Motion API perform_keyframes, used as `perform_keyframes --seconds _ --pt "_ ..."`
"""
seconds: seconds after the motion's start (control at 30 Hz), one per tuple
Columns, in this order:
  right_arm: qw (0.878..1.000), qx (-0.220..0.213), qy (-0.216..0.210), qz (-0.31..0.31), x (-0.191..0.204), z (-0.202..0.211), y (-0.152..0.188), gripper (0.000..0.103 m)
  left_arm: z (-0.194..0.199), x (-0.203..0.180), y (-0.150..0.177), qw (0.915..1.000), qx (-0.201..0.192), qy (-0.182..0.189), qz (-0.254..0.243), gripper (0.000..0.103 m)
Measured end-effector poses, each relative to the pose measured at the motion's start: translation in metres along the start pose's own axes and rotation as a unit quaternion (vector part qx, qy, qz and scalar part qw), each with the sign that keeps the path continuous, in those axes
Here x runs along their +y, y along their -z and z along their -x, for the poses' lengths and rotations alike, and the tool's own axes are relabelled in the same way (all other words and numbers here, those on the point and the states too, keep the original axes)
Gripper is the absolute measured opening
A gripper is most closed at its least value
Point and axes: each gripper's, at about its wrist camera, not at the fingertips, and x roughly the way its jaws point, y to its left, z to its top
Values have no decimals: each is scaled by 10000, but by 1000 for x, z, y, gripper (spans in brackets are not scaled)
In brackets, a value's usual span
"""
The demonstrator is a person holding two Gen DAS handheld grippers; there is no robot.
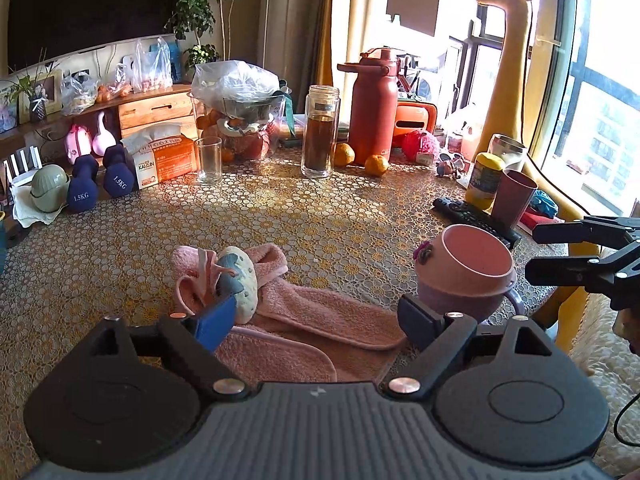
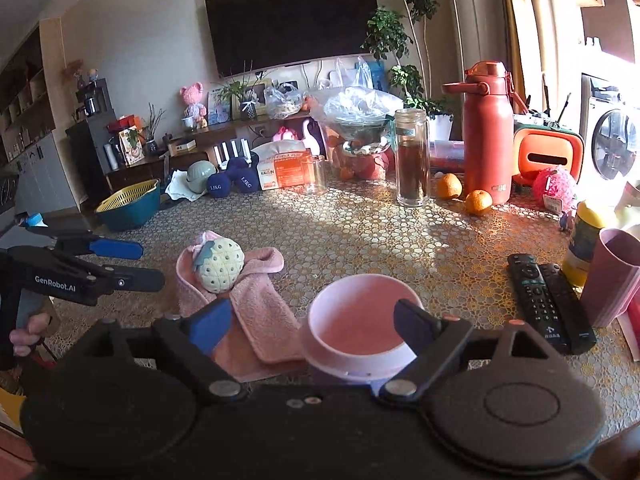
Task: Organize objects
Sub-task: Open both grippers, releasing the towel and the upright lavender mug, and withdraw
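- The left gripper stood wide open with nothing between its fingers; through the gap only the pink towel showed.
- The right gripper was likewise spread wide and held nothing, though the rim of the pink bowl lay between its fingertips without either pad pressing on it.
- The strawberry-shaped toy, cream with a blue-green leafy top, rested on the folded-over end of the pink towel, on the patterned tablecloth.
- From the left gripper, the toy lay just ahead and toward its blue-padded finger, nearly touching that fingertip in the left wrist view.
- From the right gripper, the toy sat ahead and off to the left, beyond its blue finger; the bowl was the closer thing, straight ahead.
- My judgement: the left hand was better placed for the toy, the right for the bowl.
- The towel's long axis ran from the toy back toward the table's near edge, slanting toward the bowl.
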Motion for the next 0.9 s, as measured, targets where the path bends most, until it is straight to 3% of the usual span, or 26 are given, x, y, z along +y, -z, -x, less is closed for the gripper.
perform_keyframes --seconds 0.07,0.2,0.4,0.9 --pt "9998 -191 75 -54 7 5 6 99 5 -4 3 10000 -49 -51 69 101" --pt "9983 -478 273 -205 19 14 19 102 12 -10 8 9997 -102 -123 188 101" --pt "9882 -943 930 -774 31 27 42 102 21 -19 17 9993 -130 -141 335 101" --pt "9805 -1157 1360 -822 59 45 59 102 35 -38 31 9992 -258 -277 147 101"
